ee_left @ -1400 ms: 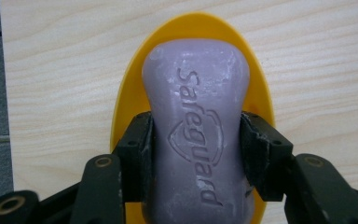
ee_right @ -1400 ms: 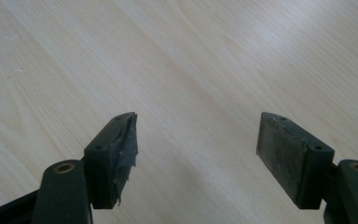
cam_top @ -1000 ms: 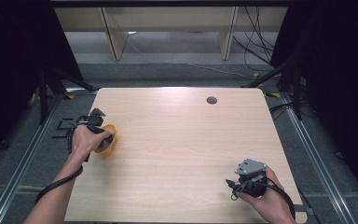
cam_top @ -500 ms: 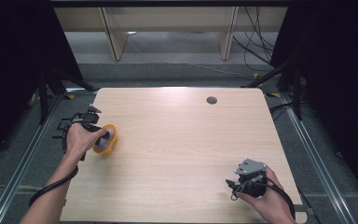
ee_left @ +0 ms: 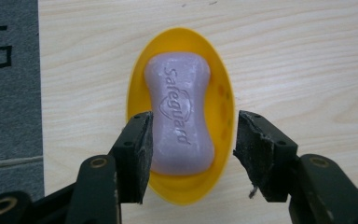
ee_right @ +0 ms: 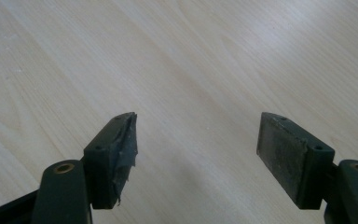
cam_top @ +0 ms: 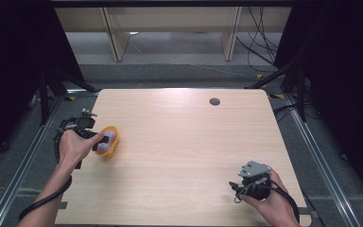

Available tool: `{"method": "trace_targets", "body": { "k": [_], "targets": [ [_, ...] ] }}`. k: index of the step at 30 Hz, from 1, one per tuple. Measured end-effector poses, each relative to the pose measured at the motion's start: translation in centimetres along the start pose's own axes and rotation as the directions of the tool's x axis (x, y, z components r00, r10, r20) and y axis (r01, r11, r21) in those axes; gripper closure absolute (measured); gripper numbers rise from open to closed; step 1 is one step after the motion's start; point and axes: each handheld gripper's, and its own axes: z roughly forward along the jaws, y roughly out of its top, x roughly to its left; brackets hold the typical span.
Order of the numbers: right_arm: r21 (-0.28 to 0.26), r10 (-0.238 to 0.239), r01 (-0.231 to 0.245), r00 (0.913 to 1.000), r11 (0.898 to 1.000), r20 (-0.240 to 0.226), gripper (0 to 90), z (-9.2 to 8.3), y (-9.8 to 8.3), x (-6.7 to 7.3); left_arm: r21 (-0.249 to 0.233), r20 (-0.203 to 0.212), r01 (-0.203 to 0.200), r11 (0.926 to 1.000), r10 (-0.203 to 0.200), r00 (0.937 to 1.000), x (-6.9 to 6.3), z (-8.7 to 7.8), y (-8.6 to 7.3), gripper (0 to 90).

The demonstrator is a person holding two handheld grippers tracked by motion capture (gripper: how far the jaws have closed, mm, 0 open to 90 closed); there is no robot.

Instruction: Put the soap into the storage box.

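The left gripper (ee_left: 191, 154), jaws just parted, releases the soap (ee_left: 181, 112) in its yellow dish (ee_left: 223, 98); the right gripper (ee_right: 196, 154) rests open

1. The left tool (cam_top: 105, 141) sits at the left edge of the tabletop (cam_top: 189, 142), gripped by the left hand (cam_top: 73, 145), whose forearm comes in from the lower left corner of the high view.
2. Its jaws have just been opening; in the left gripper view (ee_left: 193, 156) they stand apart, and the right pad is clear of what lies between them.
3. The right tool (cam_top: 238, 185) rests low near the front right corner, held by the right hand (cam_top: 269, 201), grey plate on top.
4. In the right gripper view (ee_right: 196, 149) its jaws gape wide with nothing between them, angled down toward bare wood.
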Motion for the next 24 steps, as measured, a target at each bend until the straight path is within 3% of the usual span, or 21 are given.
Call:
{"method": "trace_targets", "body": {
  "k": [2, 8, 9, 10, 17, 24],
  "targets": [
    [0.001, 0.002, -0.002, 1.0000, 1.000, 0.002, 29.5, 0.0, 0.0, 0.0, -0.013, 0.012, -0.037, 0.9992, 0.037, 0.9992, 0.2, -0.4, -0.3, 45.7],
    [0.003, 0.016, -0.016, 0.9999, 1.000, 0.006, 29.5, 0.0, 0.0, 0.2, -0.065, 0.019, -0.063, 0.9959, 0.065, 0.9977, -0.2, -1.3, -1.4, 44.7],
    [0.001, -0.002, 0.002, 1.0000, 1.000, 0.008, 29.5, 0.0, 0.0, 0.0, -0.077, 0.028, -0.059, 0.9953, 0.061, 0.9978, -0.2, -1.4, -1.6, 44.7],
    [0.004, 0.016, -0.016, 0.9999, 1.000, 0.006, 29.5, 0.0, 0.0, 0.2, -0.083, 0.033, -0.054, 0.9951, 0.057, 0.9978, -0.3, -1.5, -1.7, 44.7],
    [0.002, 0.002, -0.002, 1.0000, 1.000, 0.003, 29.5, 0.0, 0.0, 0.0, -0.109, 0.052, -0.076, 0.9911, 0.082, 0.9953, -0.9, -2.2, -2.9, 43.9],
    [0.002, 0.002, -0.002, 1.0000, 1.000, 0.002, 29.4, 0.0, 0.0, 0.1, -0.155, 0.039, -0.128, 0.9796, 0.136, 0.9900, -1.9, -2.7, -4.6, 43.7]
  ]
}}
